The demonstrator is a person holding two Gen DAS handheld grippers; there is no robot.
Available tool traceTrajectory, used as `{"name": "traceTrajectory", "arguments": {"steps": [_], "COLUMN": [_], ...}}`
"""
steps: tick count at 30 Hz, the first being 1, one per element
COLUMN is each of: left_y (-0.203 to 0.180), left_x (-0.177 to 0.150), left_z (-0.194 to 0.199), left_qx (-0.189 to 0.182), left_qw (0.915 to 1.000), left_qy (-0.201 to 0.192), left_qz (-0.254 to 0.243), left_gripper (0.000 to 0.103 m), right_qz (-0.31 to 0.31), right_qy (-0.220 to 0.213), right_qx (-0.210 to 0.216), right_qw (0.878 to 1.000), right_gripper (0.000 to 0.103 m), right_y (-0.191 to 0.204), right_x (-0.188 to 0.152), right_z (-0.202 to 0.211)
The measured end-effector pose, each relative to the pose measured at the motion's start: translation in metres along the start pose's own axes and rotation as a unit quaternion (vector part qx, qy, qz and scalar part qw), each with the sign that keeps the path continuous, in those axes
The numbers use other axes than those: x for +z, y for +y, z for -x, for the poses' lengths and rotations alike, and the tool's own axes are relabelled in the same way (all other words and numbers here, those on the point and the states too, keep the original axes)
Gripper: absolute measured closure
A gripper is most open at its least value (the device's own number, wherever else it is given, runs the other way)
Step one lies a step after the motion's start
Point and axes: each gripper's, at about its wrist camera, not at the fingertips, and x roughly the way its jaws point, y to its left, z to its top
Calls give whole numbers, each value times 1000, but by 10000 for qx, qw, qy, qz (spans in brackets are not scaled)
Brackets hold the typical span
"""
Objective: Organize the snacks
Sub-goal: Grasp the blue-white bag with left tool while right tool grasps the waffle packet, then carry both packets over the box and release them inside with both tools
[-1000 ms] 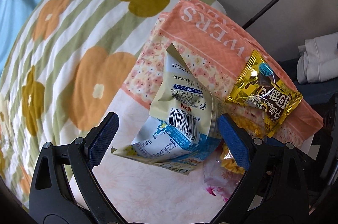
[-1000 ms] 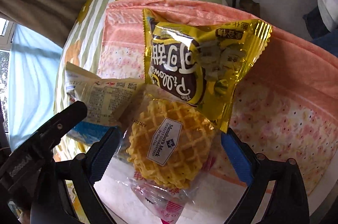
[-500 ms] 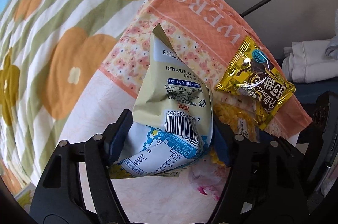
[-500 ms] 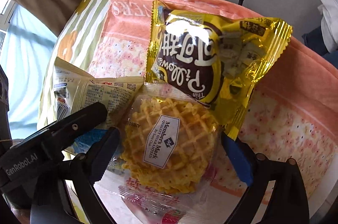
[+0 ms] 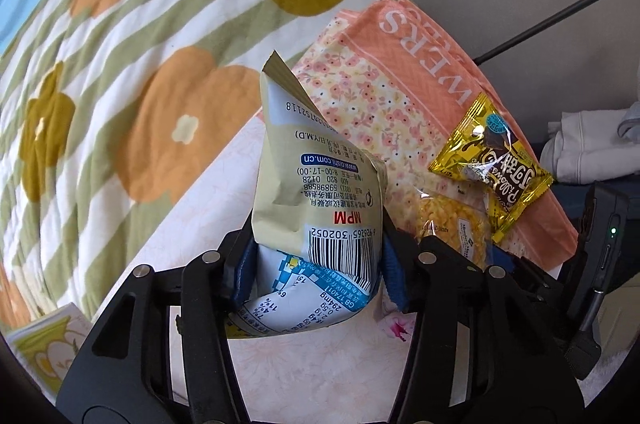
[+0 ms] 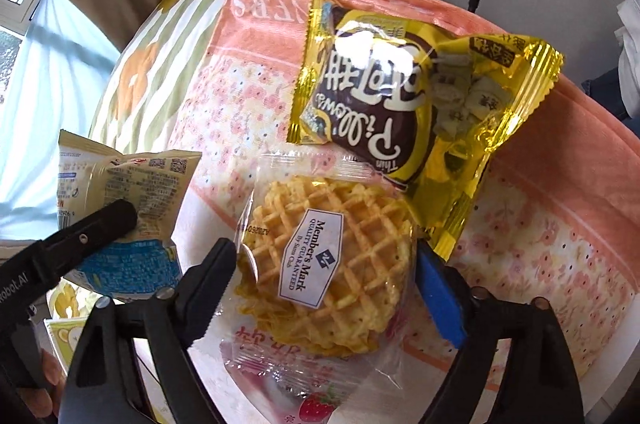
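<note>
A pale cream and blue crinkled foil snack bag (image 5: 316,207) is pinched at its lower half between the blue pads of the left tongs (image 5: 316,264) and is stood upright above the bed. It is judged light and soft, easily crushed, so a hold near the sealed edge would be safer than one across the puffed body.

To its right, a round yellow lattice waffle in a clear plastic wrapper (image 6: 332,264) is flanked by the right tongs (image 6: 324,268), which are spread wide, both pads just beside the wrapper. The waffle is judged brittle, its film slippery. A shiny gold and brown foil packet (image 6: 416,95) is lain partly over the waffle's far edge.

Everything is carried by a peach floral cloth (image 6: 540,224) spread on a flower-patterned striped quilt (image 5: 120,63), with a plain wall behind.
</note>
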Motion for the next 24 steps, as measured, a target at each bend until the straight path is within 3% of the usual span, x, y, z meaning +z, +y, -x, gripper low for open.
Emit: {"name": "traceTrajectory", "arguments": {"steps": [6,14,19,24], "left_y": [5,14,21,36], "left_x": [-17,-45,-68,-96], "left_z": [29,71,112,161], "left_qx": [15,75,89,252], "left_qw": [9995,9965,9922,9843], "left_qy": [-234,-621,-971,-1388], "left_qz": [229,547,778,1058], "left_gripper": [55,55,55,55], "right_qz": [148,428,1039,1915], "right_qy": [21,-112,-344,-599], "right_qx": [334,712,877,1068], "right_qw": [9993,9965,9901,9738], "right_gripper": [31,32,32,32], "right_y": [-4,-3,20,57], "right_x": [-20,-42,-52,-61], "right_z": [10,40,77,117]}}
